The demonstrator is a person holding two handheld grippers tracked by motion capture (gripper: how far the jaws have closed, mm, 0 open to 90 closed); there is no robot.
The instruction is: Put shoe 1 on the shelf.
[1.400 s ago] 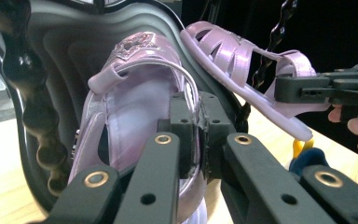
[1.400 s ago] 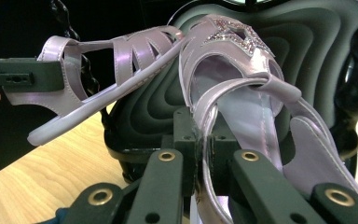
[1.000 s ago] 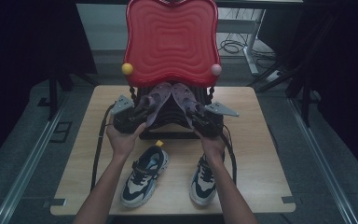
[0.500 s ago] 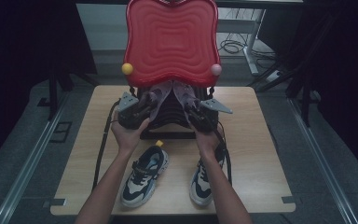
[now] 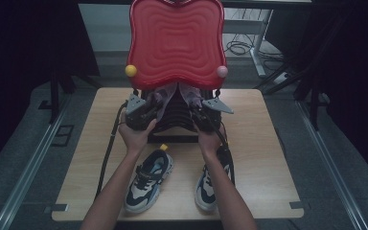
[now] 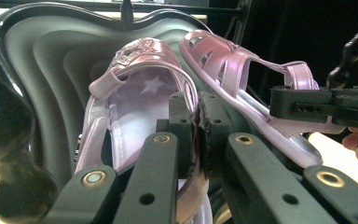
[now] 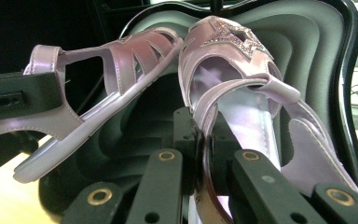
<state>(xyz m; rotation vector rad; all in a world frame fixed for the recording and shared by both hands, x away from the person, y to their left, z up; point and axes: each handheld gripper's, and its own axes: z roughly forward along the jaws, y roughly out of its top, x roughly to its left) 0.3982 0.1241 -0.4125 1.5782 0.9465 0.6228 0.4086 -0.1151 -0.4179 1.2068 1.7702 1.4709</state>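
Each gripper holds one lilac sandal in front of the open black case [image 5: 175,120]. In the left gripper view, my left gripper [image 6: 197,116] is shut on the side edge of a sandal [image 6: 135,98] that has a glitter star. The other sandal [image 6: 242,70] hangs to its right, with the right gripper's jaw [image 6: 317,105] on its heel strap. In the right gripper view, my right gripper [image 7: 200,128] is shut on the side strap of its sandal [image 7: 233,70]. From above, the left gripper [image 5: 154,104] and the right gripper [image 5: 192,101] lean towards each other.
The case's red ridged lid [image 5: 175,40] stands upright behind the sandals, with a yellow ball [image 5: 131,70] and a pink ball [image 5: 222,71] at its lower corners. Two dark and white sneakers [image 5: 148,179] [image 5: 211,184] lie on the wooden table [image 5: 263,143] near its front edge.
Both hands have carried their sandals a little farther from the person, closer to the black case. Both grips look the same.
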